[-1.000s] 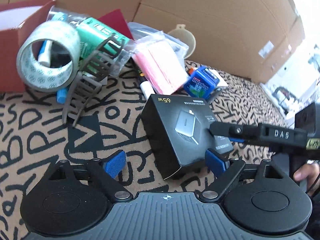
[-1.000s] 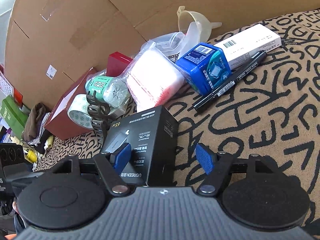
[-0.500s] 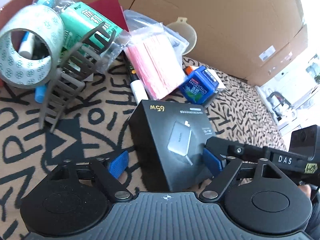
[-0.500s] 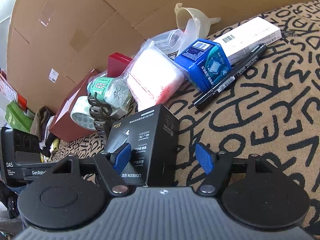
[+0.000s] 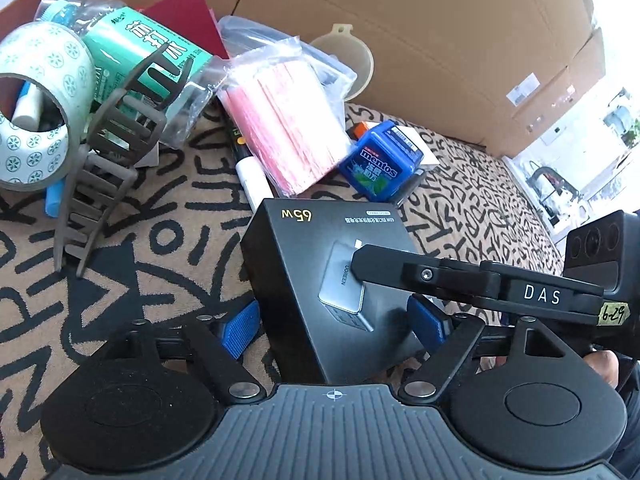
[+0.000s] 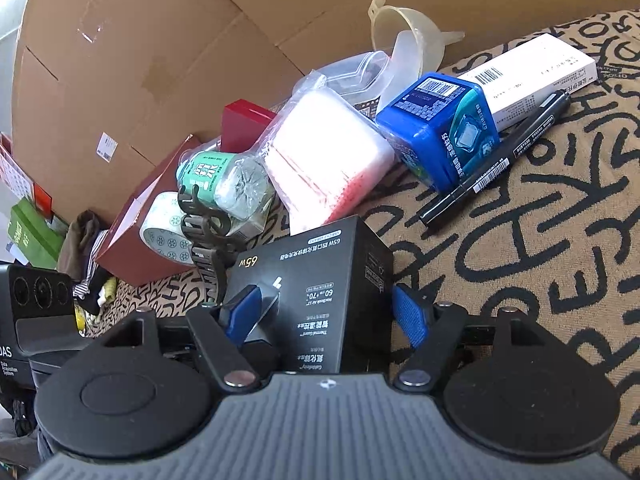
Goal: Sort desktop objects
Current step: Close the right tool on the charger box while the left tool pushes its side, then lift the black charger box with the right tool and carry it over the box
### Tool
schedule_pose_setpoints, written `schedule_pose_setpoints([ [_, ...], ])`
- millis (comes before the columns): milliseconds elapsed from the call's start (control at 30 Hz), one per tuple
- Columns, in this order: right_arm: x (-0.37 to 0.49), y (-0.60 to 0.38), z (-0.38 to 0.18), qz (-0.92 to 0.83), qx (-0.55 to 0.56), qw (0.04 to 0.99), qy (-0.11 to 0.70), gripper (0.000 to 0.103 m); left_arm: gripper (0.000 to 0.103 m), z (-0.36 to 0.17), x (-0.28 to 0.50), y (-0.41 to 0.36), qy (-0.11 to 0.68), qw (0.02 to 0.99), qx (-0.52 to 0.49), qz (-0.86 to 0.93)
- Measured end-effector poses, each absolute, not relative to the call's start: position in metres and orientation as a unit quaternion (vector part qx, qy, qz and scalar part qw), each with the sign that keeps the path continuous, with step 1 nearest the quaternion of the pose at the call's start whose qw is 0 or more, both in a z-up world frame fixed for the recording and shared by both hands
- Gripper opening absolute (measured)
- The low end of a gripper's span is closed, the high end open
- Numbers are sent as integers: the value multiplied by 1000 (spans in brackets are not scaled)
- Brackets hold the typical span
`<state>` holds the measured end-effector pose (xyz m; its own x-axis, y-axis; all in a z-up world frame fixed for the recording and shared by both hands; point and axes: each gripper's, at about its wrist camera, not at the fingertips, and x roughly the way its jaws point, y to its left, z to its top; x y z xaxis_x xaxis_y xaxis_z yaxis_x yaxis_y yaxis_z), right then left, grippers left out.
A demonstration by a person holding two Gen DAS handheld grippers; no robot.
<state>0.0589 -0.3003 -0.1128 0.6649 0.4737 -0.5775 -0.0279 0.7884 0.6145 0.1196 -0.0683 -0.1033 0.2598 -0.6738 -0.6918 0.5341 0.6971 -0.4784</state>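
A black 65W charger box (image 5: 320,276) lies on the patterned cloth; it also shows in the right wrist view (image 6: 316,284). My left gripper (image 5: 336,324) is open, with the box between its blue pads, neither pad clearly touching. My right gripper (image 6: 328,314) is open around the same box: its left pad lies over the top face, its right pad beside the side wall. One right-gripper finger (image 5: 420,274) reaches across the box top in the left wrist view.
Behind the box lie a pink bag (image 5: 288,124), a blue mentos tub (image 5: 380,164), tape roll (image 5: 36,120), grey hair claw (image 5: 108,160), green pack (image 5: 140,60), red box (image 6: 136,236), black marker (image 6: 500,160), white carton (image 6: 528,76) and funnel (image 6: 404,28). A cardboard wall (image 5: 400,20) closes the back.
Both grippers have moved forward over the charger box, which now sits deeper between their pads. The right gripper's finger has slid further across the box top. The box has not visibly shifted.
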Motion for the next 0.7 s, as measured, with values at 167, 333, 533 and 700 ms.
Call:
schedule_pose_setpoints([
  [167, 58, -293, -110, 148, 284, 866, 384, 73, 80, -99, 114, -59, 470, 799, -71, -368],
  [333, 58, -281, -103, 166, 280, 865, 382, 69, 78, -88, 108, -40, 455, 820, -67, -340],
  [533, 66, -251, -87, 203, 257, 867, 375, 61, 72, -75, 101, -15, 437, 844, -63, -304],
  [700, 78, -221, -74, 231, 233, 869, 370, 57, 67, -62, 98, 16, 416, 868, -70, -264],
])
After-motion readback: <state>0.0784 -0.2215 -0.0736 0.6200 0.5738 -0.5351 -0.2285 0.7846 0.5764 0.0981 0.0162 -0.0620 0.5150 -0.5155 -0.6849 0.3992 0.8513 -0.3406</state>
